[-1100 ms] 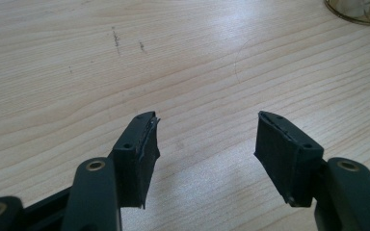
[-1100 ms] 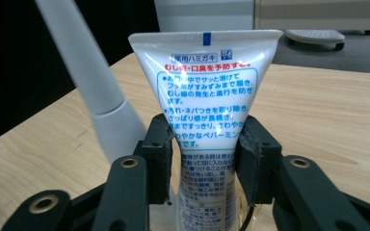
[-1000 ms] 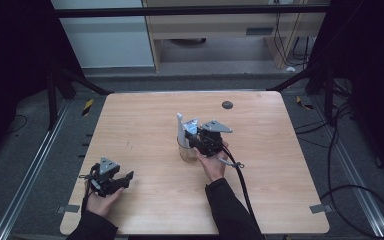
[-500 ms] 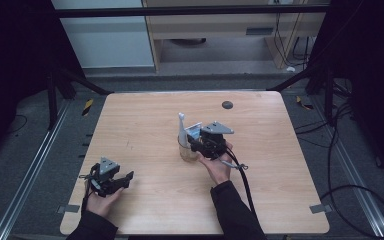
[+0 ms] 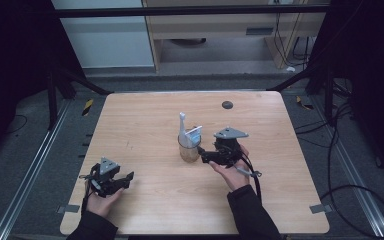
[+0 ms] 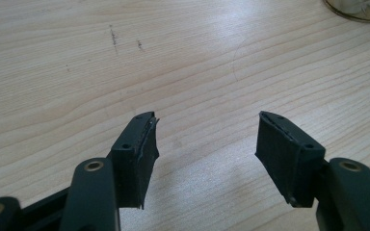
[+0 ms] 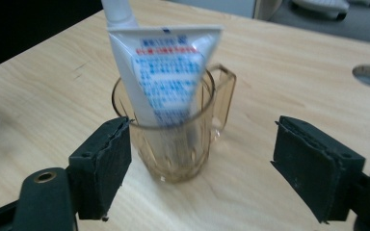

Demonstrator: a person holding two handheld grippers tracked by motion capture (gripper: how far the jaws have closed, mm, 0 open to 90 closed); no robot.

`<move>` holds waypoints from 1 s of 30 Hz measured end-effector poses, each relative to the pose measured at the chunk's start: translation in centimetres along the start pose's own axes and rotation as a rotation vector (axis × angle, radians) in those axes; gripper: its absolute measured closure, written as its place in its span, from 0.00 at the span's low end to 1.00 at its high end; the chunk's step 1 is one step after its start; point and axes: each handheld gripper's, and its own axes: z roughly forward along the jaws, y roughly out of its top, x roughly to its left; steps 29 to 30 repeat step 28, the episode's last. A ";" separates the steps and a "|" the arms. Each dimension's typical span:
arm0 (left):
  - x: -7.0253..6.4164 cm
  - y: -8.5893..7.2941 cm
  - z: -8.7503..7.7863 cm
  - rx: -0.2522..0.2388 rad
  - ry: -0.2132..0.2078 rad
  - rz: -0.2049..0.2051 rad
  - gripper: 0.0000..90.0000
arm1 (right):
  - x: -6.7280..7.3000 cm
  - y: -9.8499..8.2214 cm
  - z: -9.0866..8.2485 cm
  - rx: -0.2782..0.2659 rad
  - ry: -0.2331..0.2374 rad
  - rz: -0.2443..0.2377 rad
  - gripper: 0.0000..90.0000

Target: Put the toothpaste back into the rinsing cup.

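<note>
While jaws just opened, right hand-held gripper (image 7: 200, 163) faces mug (image 7: 173, 144).

Dim, dark-edged high view; gripper views brighter, with soft glare and slight blur.

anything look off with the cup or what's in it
Nothing stands out. The glass mug stands upright on the table, with the toothpaste tube and a white handle leaning inside. No spill shows.
</note>
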 end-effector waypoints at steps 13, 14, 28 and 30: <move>0.1 0.0 0.1 0.006 -0.010 -0.012 0.41 | -4.6 -6.1 -4.0 0.095 -0.028 0.008 0.13; 0.1 0.0 0.1 0.006 -0.011 -0.013 0.41 | -4.7 -6.4 -4.2 0.099 -0.032 0.007 0.13; 0.3 -0.1 0.2 0.008 -0.008 -0.008 0.36 | -6.6 -9.0 -6.6 0.122 -0.109 0.013 0.10; 0.3 -0.1 0.2 0.008 -0.008 -0.008 0.36 | -6.6 -9.0 -6.6 0.122 -0.109 0.013 0.10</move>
